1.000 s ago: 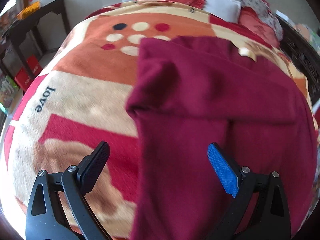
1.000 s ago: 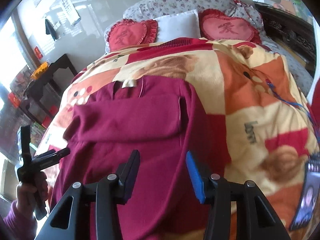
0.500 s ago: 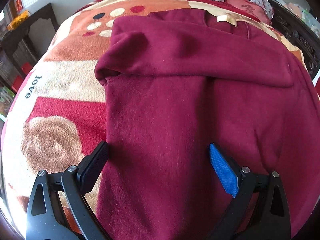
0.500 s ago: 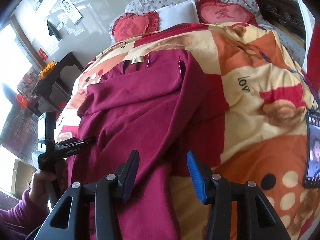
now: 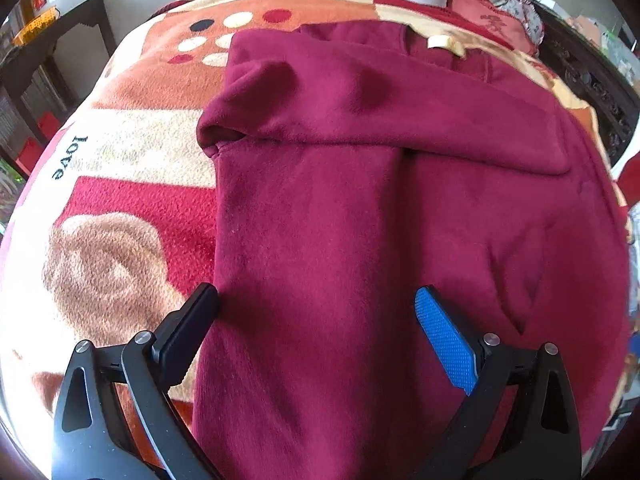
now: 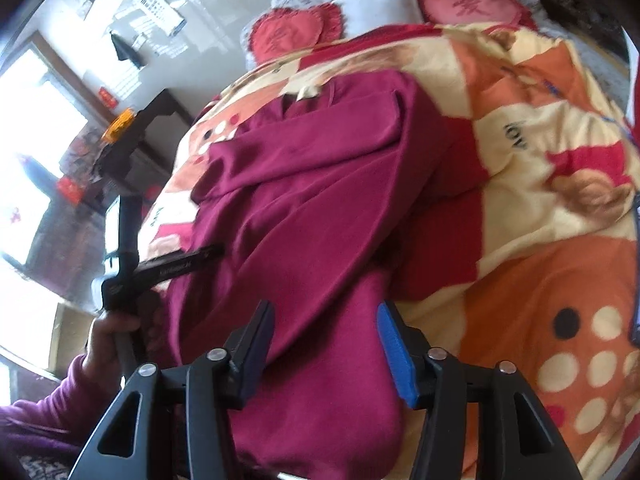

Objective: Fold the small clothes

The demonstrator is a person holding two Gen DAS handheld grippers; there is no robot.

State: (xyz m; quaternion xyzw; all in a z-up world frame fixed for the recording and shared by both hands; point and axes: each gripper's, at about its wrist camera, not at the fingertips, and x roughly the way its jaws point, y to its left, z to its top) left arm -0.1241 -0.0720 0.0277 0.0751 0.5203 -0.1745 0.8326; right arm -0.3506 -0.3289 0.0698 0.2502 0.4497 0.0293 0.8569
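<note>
A dark red garment (image 5: 360, 208) lies on the patterned blanket (image 5: 132, 160), sleeves folded across its upper part, a tan label at the collar (image 5: 438, 42). My left gripper (image 5: 316, 320) is open over the garment's lower left part; its black finger (image 5: 192, 320) sits at the garment's left edge. In the right wrist view the garment (image 6: 312, 200) hangs toward the bed's near edge. My right gripper (image 6: 324, 344) is open with the lower hem between its fingers, apart from the cloth. The left gripper (image 6: 176, 268) shows there at the garment's left side.
Two red heart-shaped cushions (image 6: 288, 34) and a white pillow (image 6: 376, 8) lie at the bed's head. A dark side table (image 6: 140, 128) stands left of the bed. A phone (image 6: 635, 276) lies on the blanket at the right edge.
My left gripper has moved right and closer over the garment's left edge. My right gripper has dropped toward the lower hem and opened wider.
</note>
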